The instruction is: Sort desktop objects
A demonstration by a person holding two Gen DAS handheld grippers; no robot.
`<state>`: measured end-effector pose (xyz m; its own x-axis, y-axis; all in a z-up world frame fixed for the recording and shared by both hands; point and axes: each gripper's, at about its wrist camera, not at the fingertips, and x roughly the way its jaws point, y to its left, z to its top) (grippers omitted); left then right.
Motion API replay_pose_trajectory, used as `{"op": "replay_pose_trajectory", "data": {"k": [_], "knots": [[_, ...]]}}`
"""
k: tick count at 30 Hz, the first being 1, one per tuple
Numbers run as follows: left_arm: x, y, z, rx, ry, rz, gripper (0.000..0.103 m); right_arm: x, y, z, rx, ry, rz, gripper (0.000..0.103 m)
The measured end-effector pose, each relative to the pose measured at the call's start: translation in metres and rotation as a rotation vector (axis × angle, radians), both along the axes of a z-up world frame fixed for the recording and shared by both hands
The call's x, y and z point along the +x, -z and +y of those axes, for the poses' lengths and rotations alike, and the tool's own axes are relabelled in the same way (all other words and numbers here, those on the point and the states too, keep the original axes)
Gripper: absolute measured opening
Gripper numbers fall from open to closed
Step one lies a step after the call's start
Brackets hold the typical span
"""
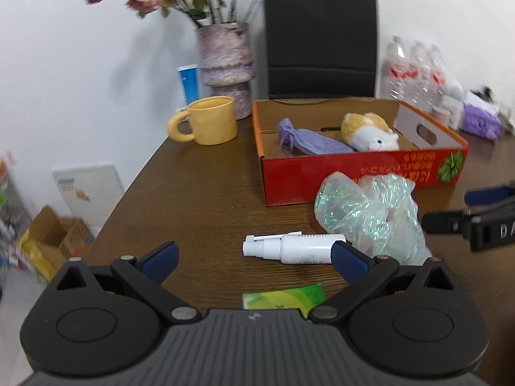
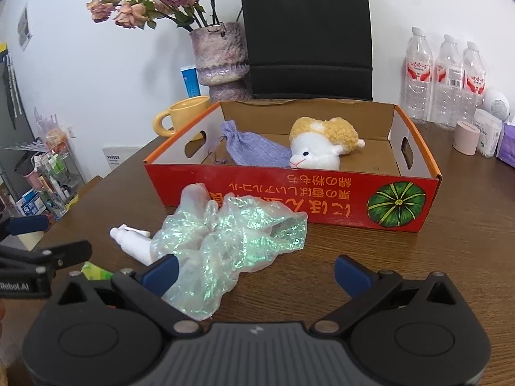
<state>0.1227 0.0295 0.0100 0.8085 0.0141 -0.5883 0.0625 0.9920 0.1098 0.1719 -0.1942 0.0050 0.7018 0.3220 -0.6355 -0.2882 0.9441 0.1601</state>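
Tabletop (image 1: 199, 199): white spray bottle (image 1: 289, 248) lying crosswise, nozzle leftward

Iridescent crinkled plastic bag (image 2: 225, 241) on matt wood-grain table (image 2: 386, 257).

Left tool (image 1: 254, 257) and right tool (image 2: 256, 270) wide open

A home room; wooden desk (image 2: 418, 257), vase (image 2: 219, 54), cluttered shelf (image 2: 54, 173).
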Motion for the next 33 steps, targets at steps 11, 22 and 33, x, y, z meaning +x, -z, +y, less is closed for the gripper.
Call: {"op": "replay_pose_trajectory", "data": {"k": [11,22,33], "knots": [[0.031,0.020,-0.006,0.144,0.212,0.094,0.084,0.010,0.005,0.016,-0.033,0.026,0.006,0.103],[0.053,0.027,-0.001,0.037,0.258,0.193,0.093,0.016,0.007,0.017,-0.001,0.064,0.012,0.103],[0.061,0.028,-0.010,-0.077,0.160,0.222,0.102,0.023,0.016,0.016,0.015,0.091,0.026,0.103]]}}
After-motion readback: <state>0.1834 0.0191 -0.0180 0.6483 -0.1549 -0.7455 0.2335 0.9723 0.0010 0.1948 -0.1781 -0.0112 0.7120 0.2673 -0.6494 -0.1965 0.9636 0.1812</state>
